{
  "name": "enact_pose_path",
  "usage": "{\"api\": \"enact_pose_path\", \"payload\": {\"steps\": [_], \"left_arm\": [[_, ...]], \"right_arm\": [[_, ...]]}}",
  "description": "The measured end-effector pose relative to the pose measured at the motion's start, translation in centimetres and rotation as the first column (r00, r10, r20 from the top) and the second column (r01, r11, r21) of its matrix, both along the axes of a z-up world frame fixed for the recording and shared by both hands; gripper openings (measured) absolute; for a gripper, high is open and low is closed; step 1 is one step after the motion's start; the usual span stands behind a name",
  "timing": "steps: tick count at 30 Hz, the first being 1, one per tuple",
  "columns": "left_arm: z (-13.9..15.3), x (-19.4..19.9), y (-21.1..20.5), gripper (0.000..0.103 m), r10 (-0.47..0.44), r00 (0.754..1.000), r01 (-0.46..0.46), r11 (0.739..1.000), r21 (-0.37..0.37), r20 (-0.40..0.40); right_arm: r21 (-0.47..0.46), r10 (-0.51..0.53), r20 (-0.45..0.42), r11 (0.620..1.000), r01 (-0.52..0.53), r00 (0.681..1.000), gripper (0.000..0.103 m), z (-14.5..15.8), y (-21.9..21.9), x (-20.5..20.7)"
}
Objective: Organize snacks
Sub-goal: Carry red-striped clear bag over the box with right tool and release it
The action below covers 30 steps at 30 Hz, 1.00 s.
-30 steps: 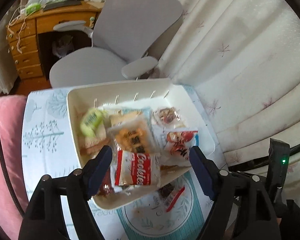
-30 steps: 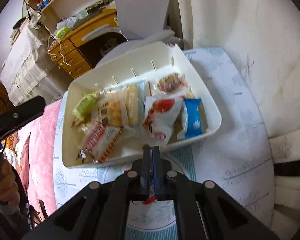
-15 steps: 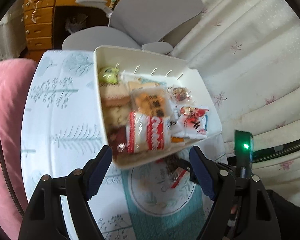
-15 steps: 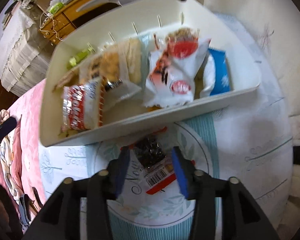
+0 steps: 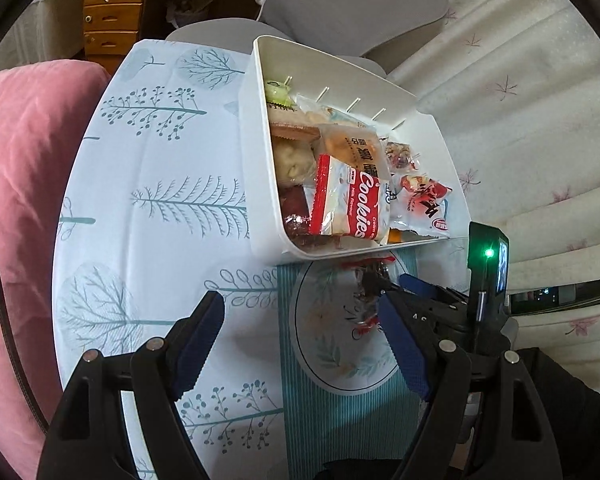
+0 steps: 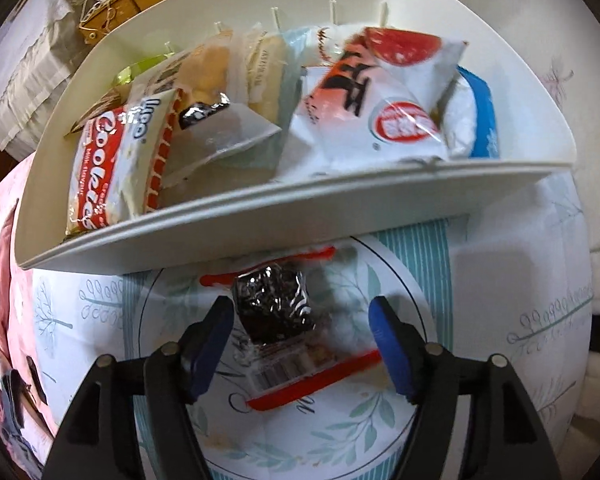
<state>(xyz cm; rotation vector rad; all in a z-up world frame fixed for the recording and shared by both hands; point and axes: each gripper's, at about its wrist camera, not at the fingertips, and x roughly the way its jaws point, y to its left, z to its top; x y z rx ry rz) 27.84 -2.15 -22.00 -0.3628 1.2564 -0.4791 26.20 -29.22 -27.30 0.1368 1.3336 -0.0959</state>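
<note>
**Right gripper opening over last loose snack, bin waiting**

Left gripper (image 5: pixel 296 346) is hanging wide open over the tree-print tablecloth (image 5: pixel 160 200), holding nothing, well clear of the packet. White bin (image 6: pixel 228 216) is sitting just beyond, already packed with snacks: the red-and-white Cookies pack (image 6: pixel 100 172) at its left end, a white-and-red bag (image 6: pixel 380 112) toward its right.

Right gripper (image 6: pixel 302 344) is pointing steeply down, jaws opening, pads not pressing anything. The dark snack packet (image 6: pixel 276 312) with clear wrap and red edges is lying flat on the round plate print of the teal placemat (image 6: pixel 420 248), just in front of the bin's near wall and between the blue pads, closer to the left one.

Judgement: shift slightly left to centre, come down until pads straddle the dark block rather than the loose film, then close. Film is probably slippery; gripping only the wrapper edge risks a slide-out when lifting over the rim.
</note>
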Motion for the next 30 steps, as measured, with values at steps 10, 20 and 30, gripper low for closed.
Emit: {"api": "enact_pose_path", "payload": {"steps": [10,20,30], "left_arm": [[-0.3,-0.2,1.1,0.078,0.028,0.999,-0.028,1.000,0.012,-0.021],[0.3,-0.7,2.1,0.078,0.038,0.999,-0.036,0.998,0.051,-0.024],[1.8,-1.9,0.6,0.078,-0.014,1.000,0.015,0.997,0.079,-0.009]], "right_arm": [[0.043,0.040,-0.013,0.998,-0.040,0.999,0.085,0.2,2.0,0.4],[-0.072,0.041,-0.027,0.997,-0.042,0.999,0.070,-0.8,4.7,1.0],[-0.012,0.071,0.035,0.997,-0.070,0.997,0.008,1.3,5.5,1.3]]}}
